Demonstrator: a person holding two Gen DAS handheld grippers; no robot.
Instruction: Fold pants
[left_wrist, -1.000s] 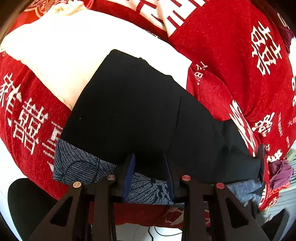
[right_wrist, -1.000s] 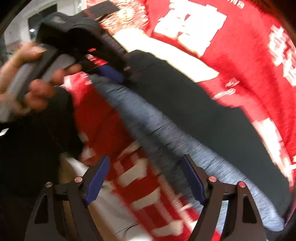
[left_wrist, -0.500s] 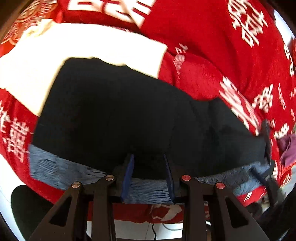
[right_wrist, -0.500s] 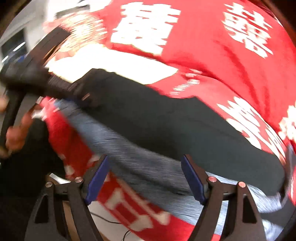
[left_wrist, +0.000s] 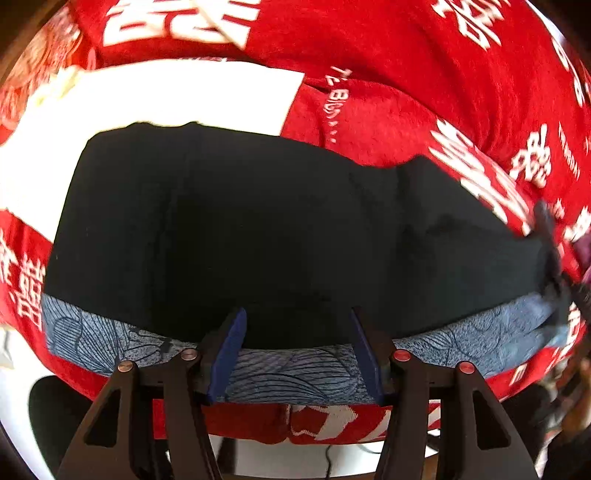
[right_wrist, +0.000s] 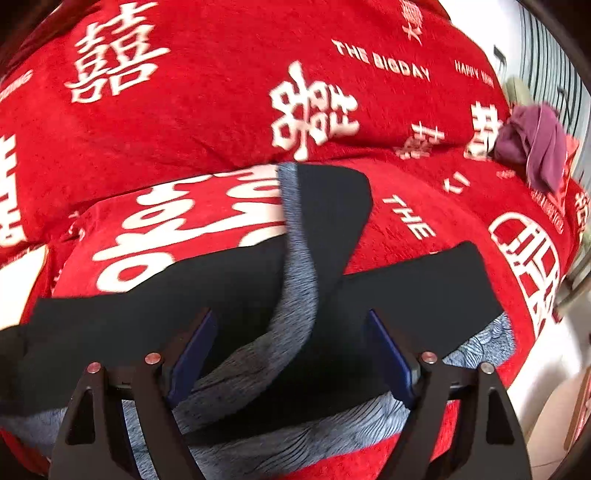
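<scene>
The black pants with a blue-grey patterned side band lie stretched across the red bedspread. My left gripper is open, its blue pads on either side of the band at the near edge. In the right wrist view the pants' leg ends split apart, one leg twisted so its band runs up the middle. My right gripper is open wide over this twisted leg. The right gripper shows blurred at the far right of the left wrist view.
A white cloth lies under the pants' far left end. A purple garment sits bunched at the bed's far right. The bed's near edge drops to a pale floor with a dark cable. A railing stands at the right.
My left gripper has opened wider and let go of the pants' edge. My right gripper has swung right along the pants to the leg ends, staying open.
</scene>
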